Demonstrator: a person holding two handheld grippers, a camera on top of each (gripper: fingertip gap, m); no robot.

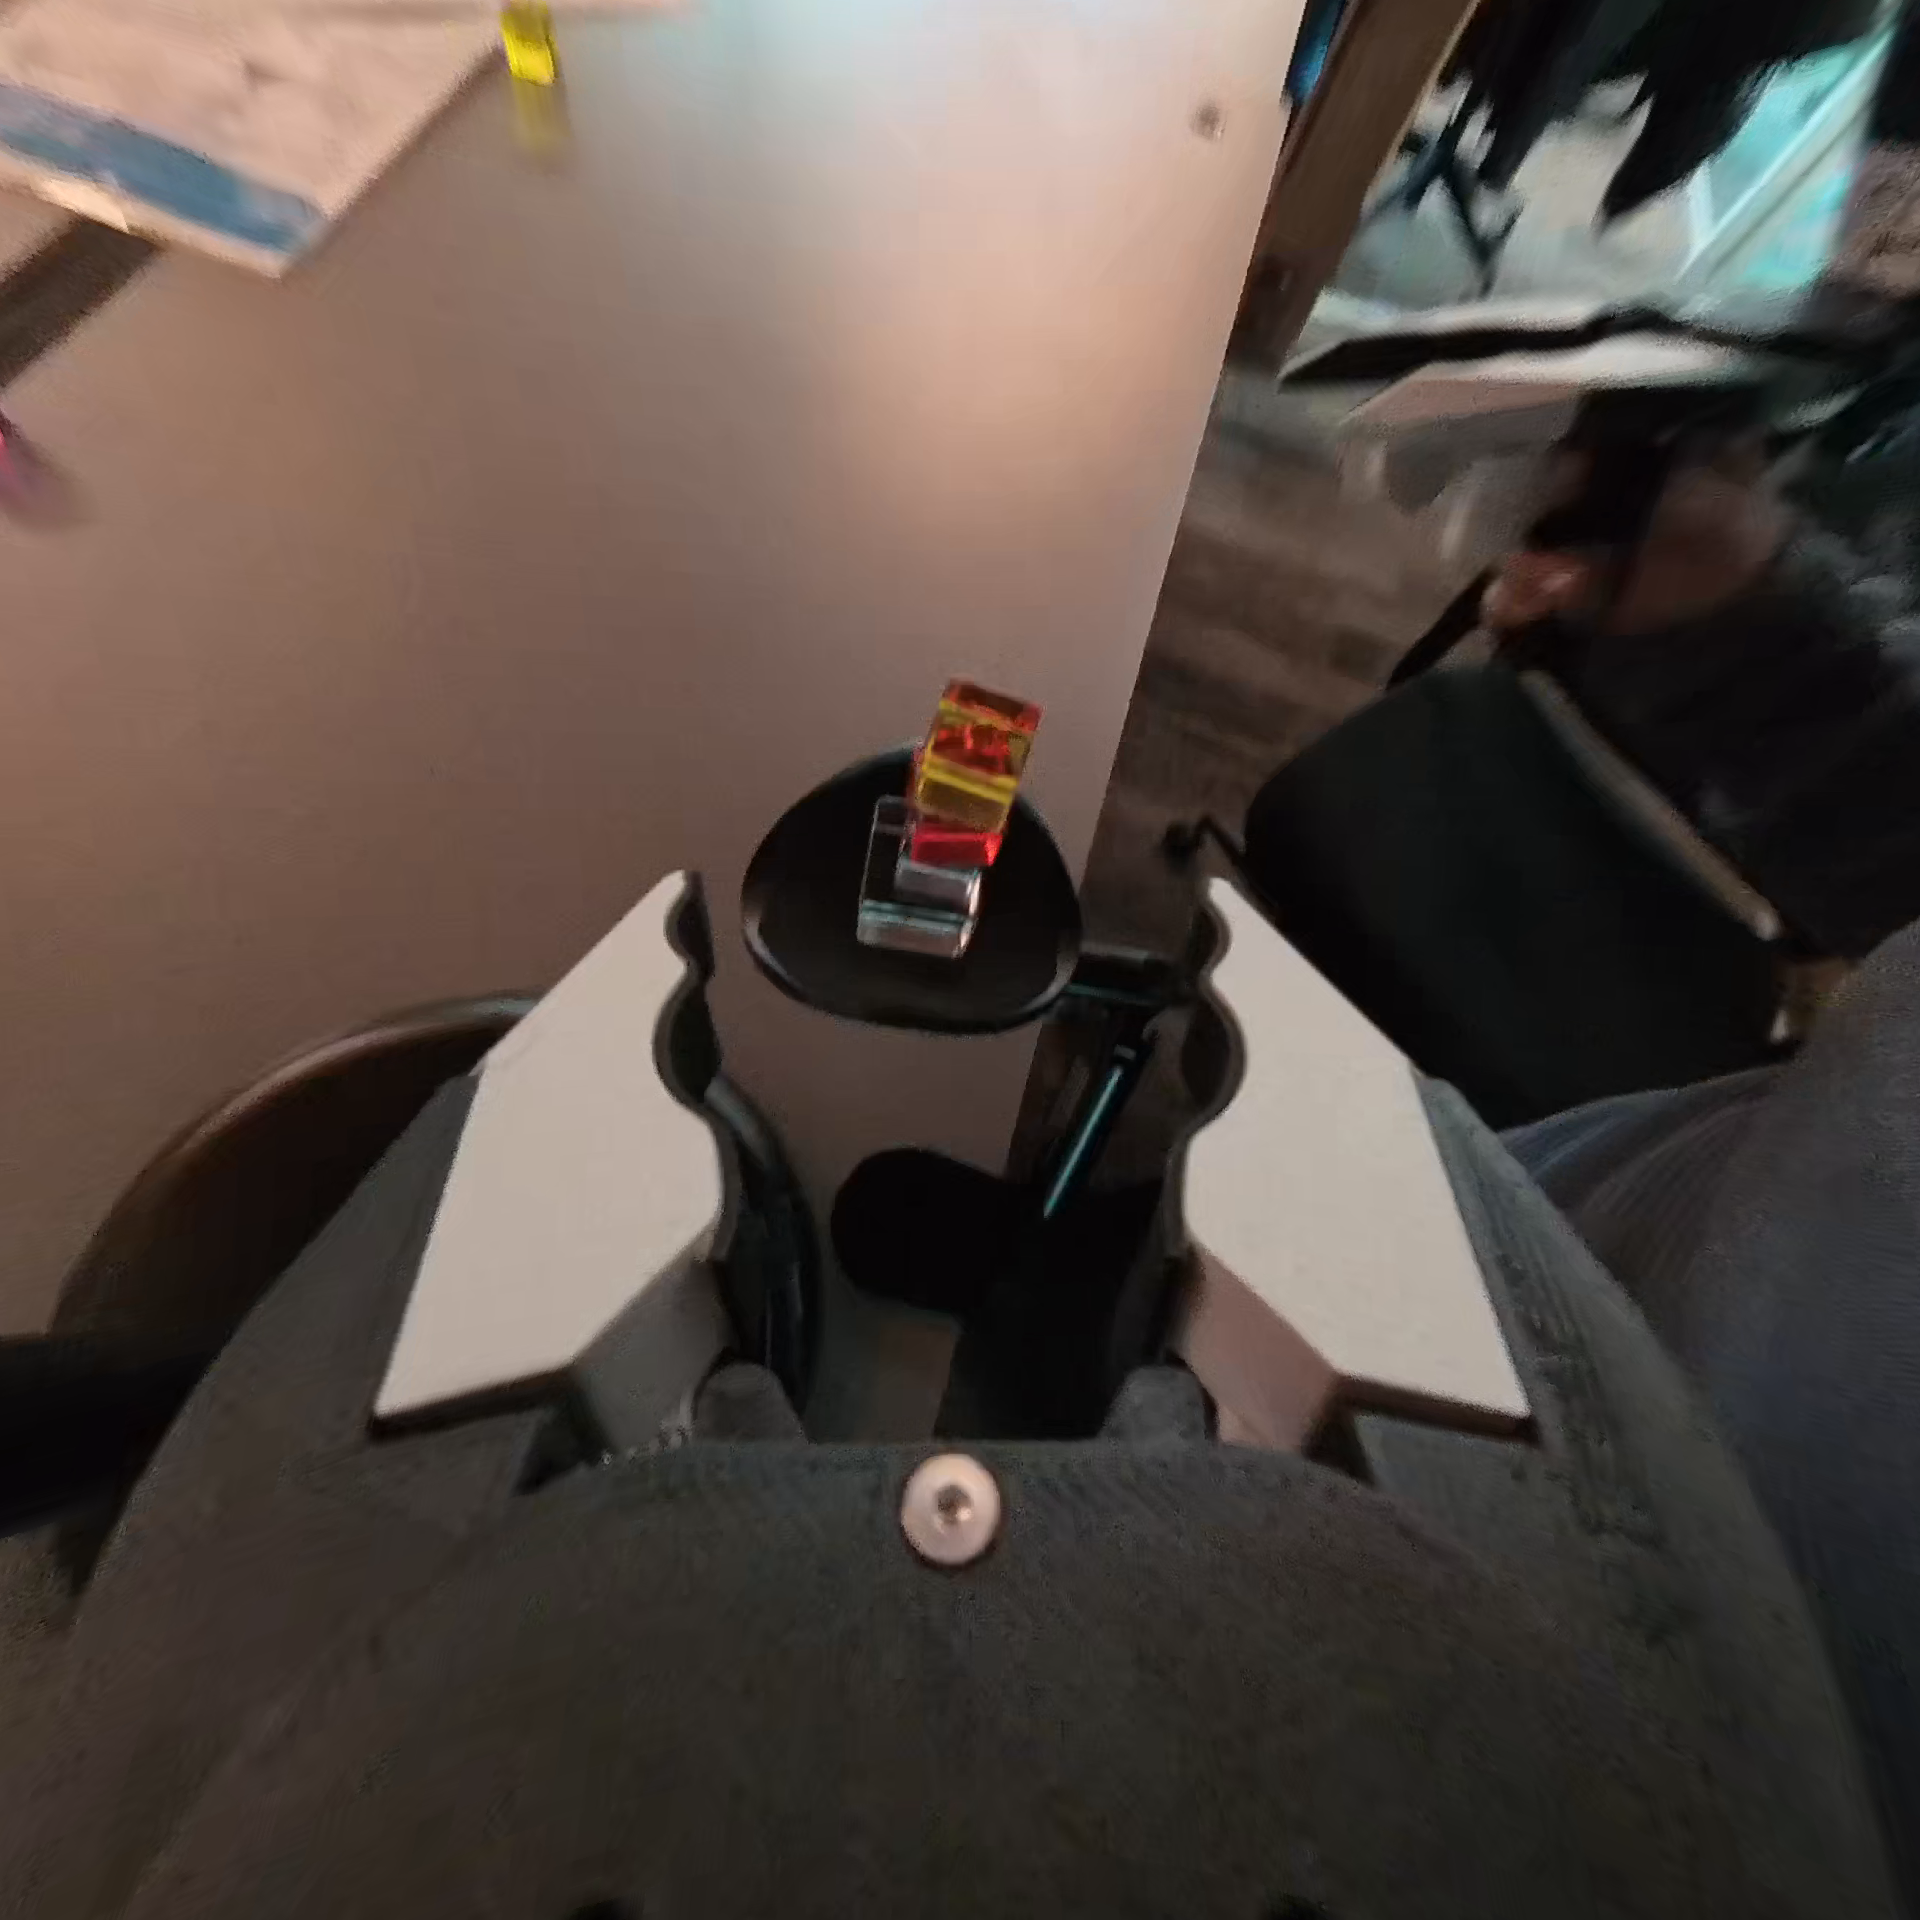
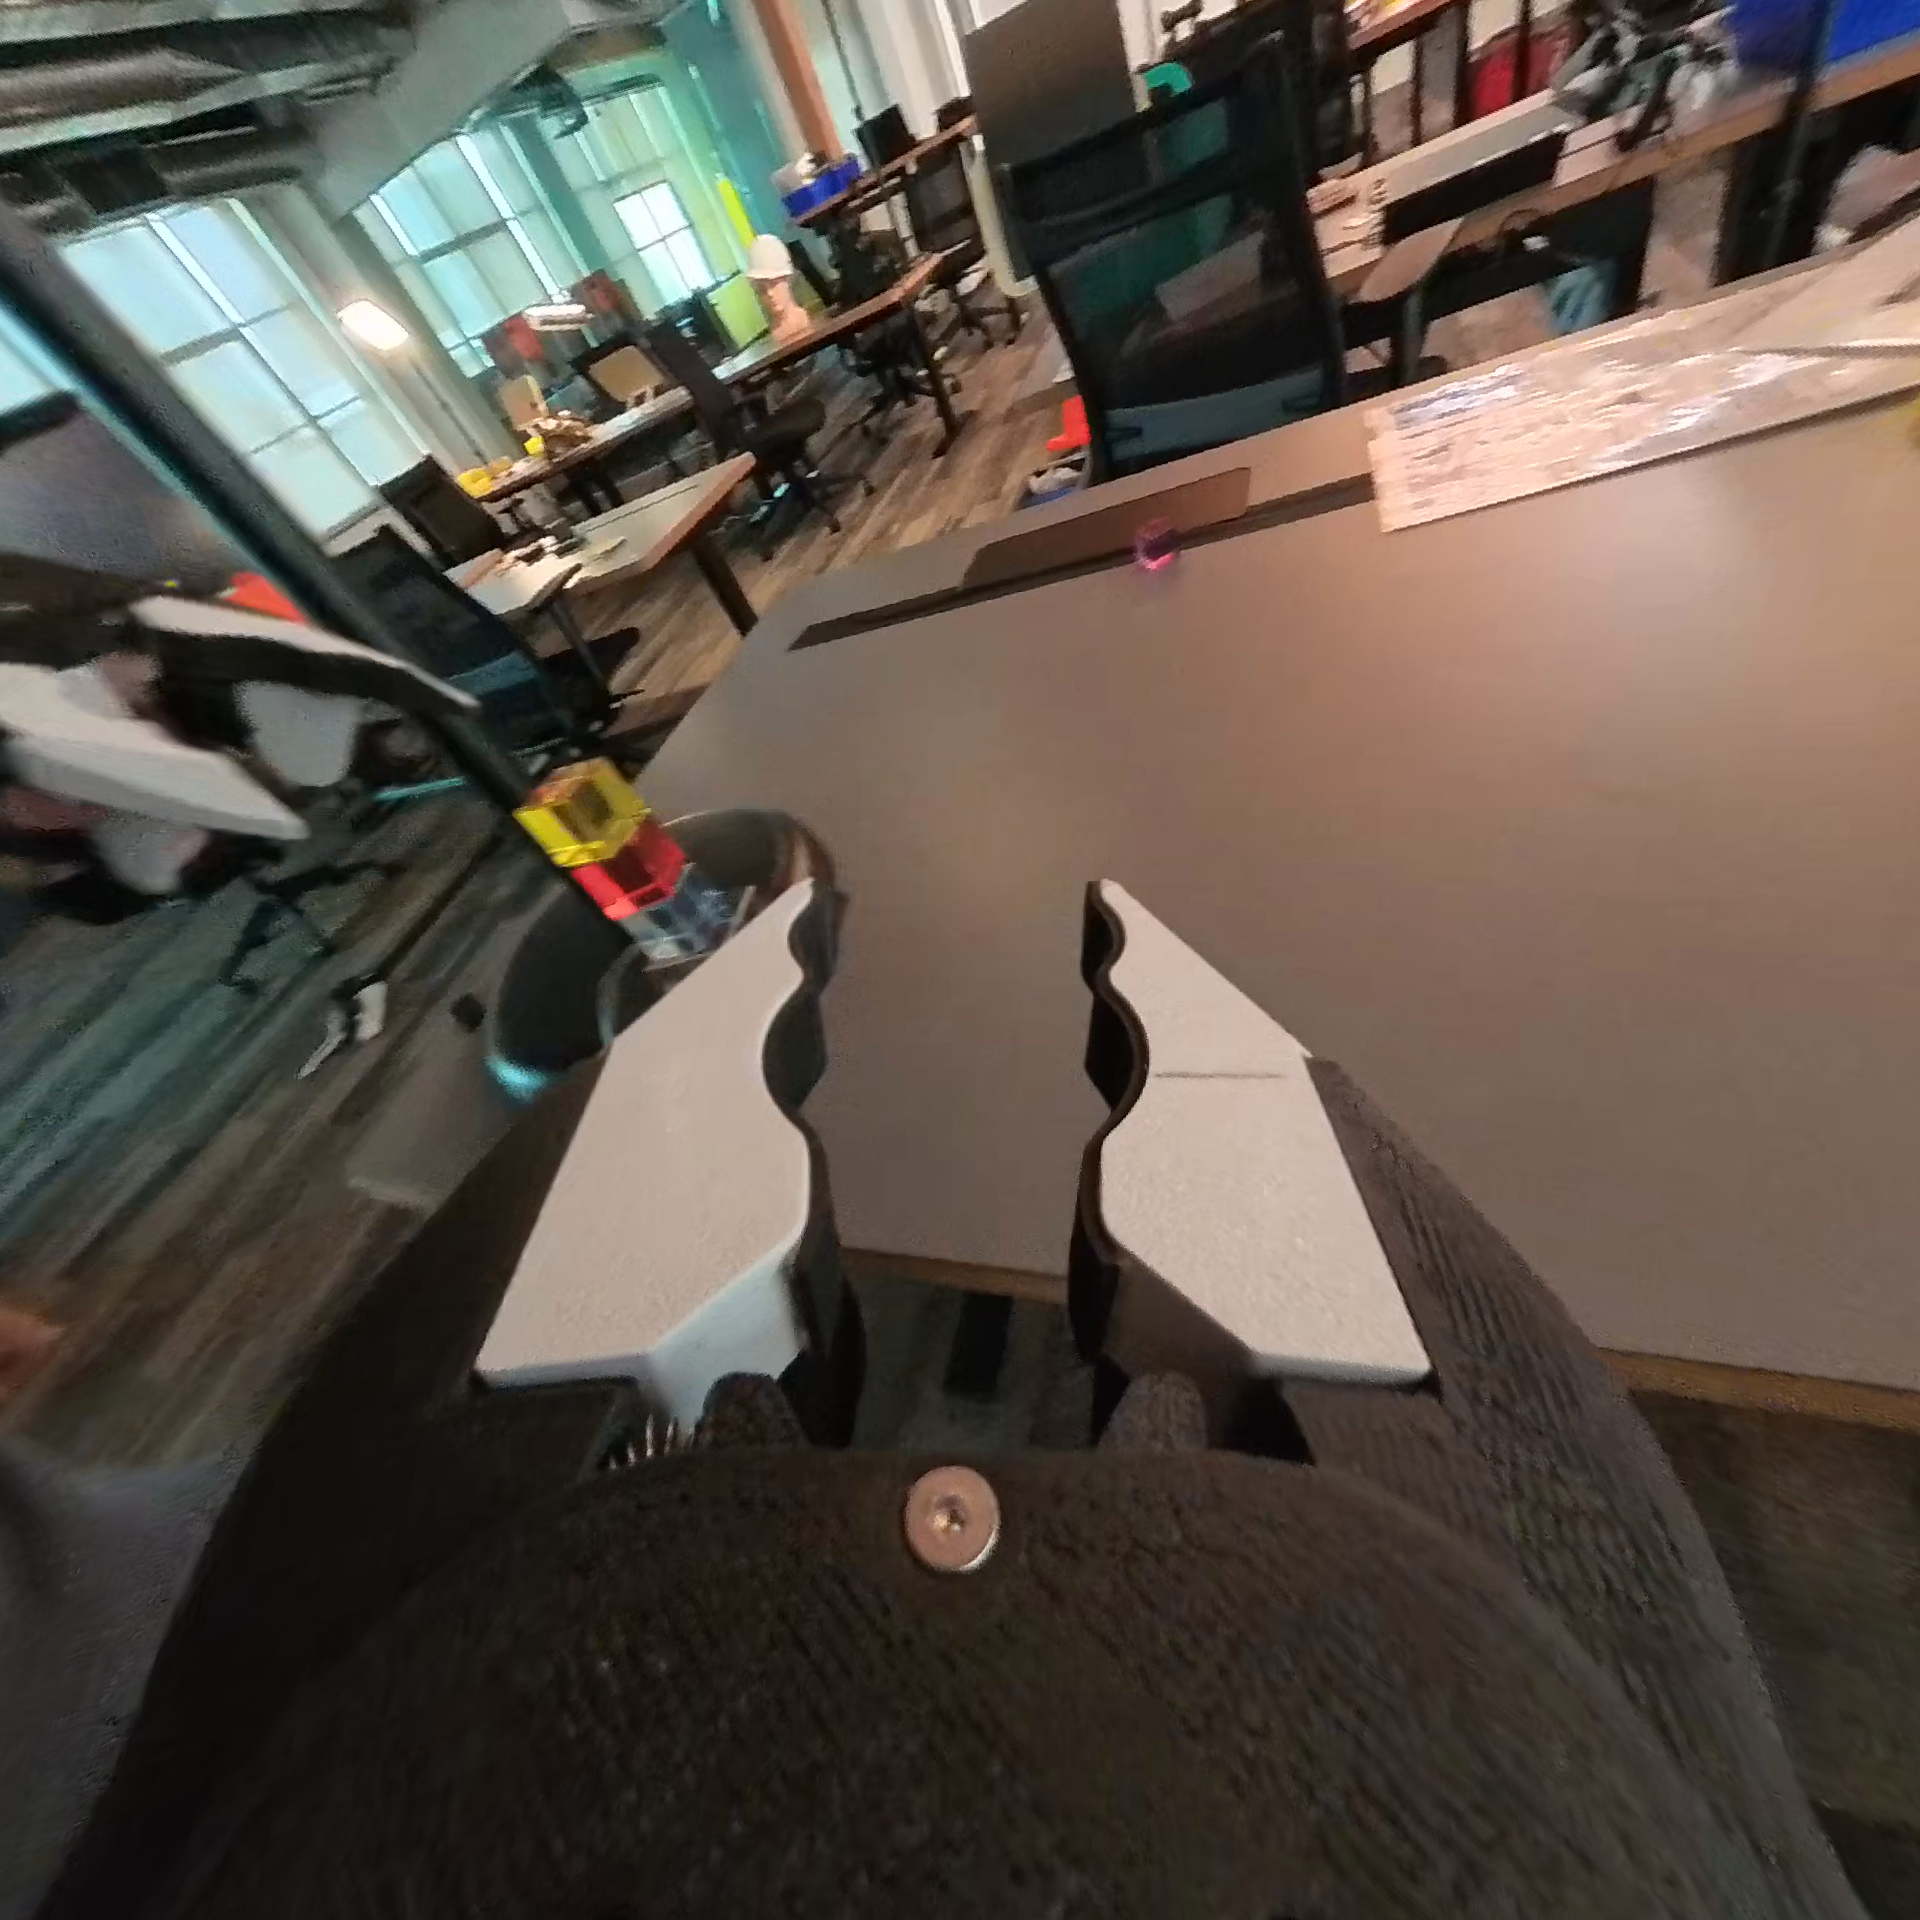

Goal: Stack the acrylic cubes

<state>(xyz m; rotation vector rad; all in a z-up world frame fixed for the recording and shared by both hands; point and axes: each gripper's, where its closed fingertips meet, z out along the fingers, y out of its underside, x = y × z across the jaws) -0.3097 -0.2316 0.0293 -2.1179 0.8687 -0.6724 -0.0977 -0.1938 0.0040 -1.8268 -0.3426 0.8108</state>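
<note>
Cubes stacked on a small black dish [image 1: 831, 935] are the centre of the scene: we count three in the tower, a clear cube [image 1: 920, 914] at the base, a red cube [image 1: 961, 840] on it, and a yellow cube [image 1: 977, 764] on top, each offset slightly from the one below. One further yellow cube [image 1: 528, 42] stands far up the counter [image 1: 623, 468] beside a blue-edged sheet [image 1: 177, 135], and one pink cube [image 2: 1155, 544] sits near the counter's far edge. The dish lies right at the counter's side edge (its rim reaches that edge), with a black chair [image 1: 1507, 883] and the floor just past it.

Left tool [image 1: 951, 904]: fingers spread wide, released, nothing between them; the tower stands just ahead of the tips, apart from both. A second dark round rim [image 1: 260, 1122] shows beside its left finger.

Right tool [image 2: 951, 904]: fingers parted, nothing gripped, over bare counter. The tower is just beside its left finger [image 2: 727, 1018]. Broad open counter extends ahead and to the right.
</note>
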